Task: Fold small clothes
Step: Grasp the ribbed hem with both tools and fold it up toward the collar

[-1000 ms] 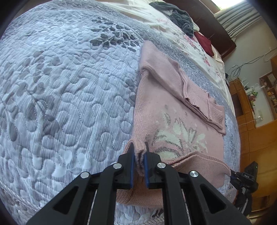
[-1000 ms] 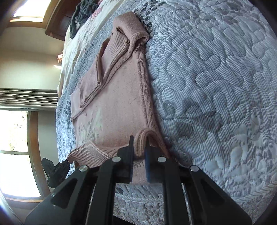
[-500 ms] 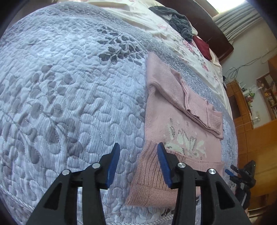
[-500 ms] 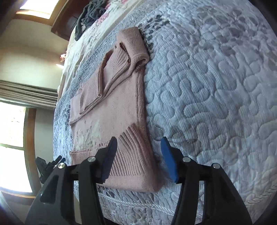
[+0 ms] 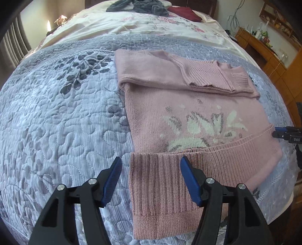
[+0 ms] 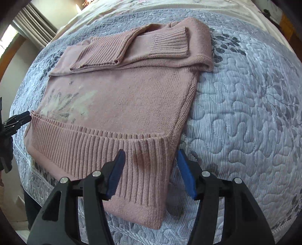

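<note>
A pink knit sweater (image 5: 185, 120) with a white flower motif lies flat on the grey-blue quilt (image 5: 62, 120). Both sleeves are folded across its chest, and the ribbed hem band (image 5: 162, 181) is turned up over the front. My left gripper (image 5: 151, 167) stands open above the hem's left corner, with nothing between its blue pads. In the right wrist view the same sweater (image 6: 120, 98) fills the middle, and my right gripper (image 6: 150, 160) is open over the hem's right corner (image 6: 149, 169). The left gripper's tip (image 6: 17, 120) shows at that view's left edge.
Grey and dark red clothes (image 5: 147, 6) lie at the far end of the bed on a floral sheet (image 5: 143, 24). A wooden cabinet (image 5: 264, 49) stands to the right of the bed. Curtains (image 6: 34, 20) and a window are on the other side.
Both grippers were shut on the sweater's folded hem one second ago. They have since opened and let it go, and the hem now lies flat turned up over the front.
</note>
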Demonstrator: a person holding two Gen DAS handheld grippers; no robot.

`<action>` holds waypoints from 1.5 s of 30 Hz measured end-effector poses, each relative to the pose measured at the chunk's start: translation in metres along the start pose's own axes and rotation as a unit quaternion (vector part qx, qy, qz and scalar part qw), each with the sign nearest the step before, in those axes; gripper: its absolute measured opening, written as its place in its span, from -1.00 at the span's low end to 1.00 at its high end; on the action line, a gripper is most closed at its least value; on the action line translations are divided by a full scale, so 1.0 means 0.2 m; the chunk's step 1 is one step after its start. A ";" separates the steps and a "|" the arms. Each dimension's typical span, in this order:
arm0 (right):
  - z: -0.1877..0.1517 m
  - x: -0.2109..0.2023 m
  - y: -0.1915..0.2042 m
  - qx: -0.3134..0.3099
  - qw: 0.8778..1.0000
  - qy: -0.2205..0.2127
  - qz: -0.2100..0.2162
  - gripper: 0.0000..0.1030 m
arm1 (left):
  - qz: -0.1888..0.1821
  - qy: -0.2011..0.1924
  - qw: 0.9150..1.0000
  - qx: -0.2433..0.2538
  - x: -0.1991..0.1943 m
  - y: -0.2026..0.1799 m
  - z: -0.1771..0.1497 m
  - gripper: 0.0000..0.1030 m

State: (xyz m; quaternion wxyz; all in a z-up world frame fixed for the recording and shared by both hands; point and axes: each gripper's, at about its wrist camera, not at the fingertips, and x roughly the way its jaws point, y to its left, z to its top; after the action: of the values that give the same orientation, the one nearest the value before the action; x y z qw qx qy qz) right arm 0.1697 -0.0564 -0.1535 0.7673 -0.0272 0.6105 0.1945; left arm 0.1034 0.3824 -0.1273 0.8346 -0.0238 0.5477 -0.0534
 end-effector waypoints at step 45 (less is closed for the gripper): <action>0.40 -0.78 0.08 0.016 0.978 -0.205 0.022 -0.83 | -0.063 -0.224 0.971 -0.062 -0.59 -0.03 0.61 -0.73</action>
State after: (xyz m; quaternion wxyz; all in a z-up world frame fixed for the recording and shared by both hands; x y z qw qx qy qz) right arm 0.2105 -0.0603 0.0183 0.8719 0.0387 0.4438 0.2032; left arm 0.1676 0.3875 0.0294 0.9279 -0.1209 0.3464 -0.0654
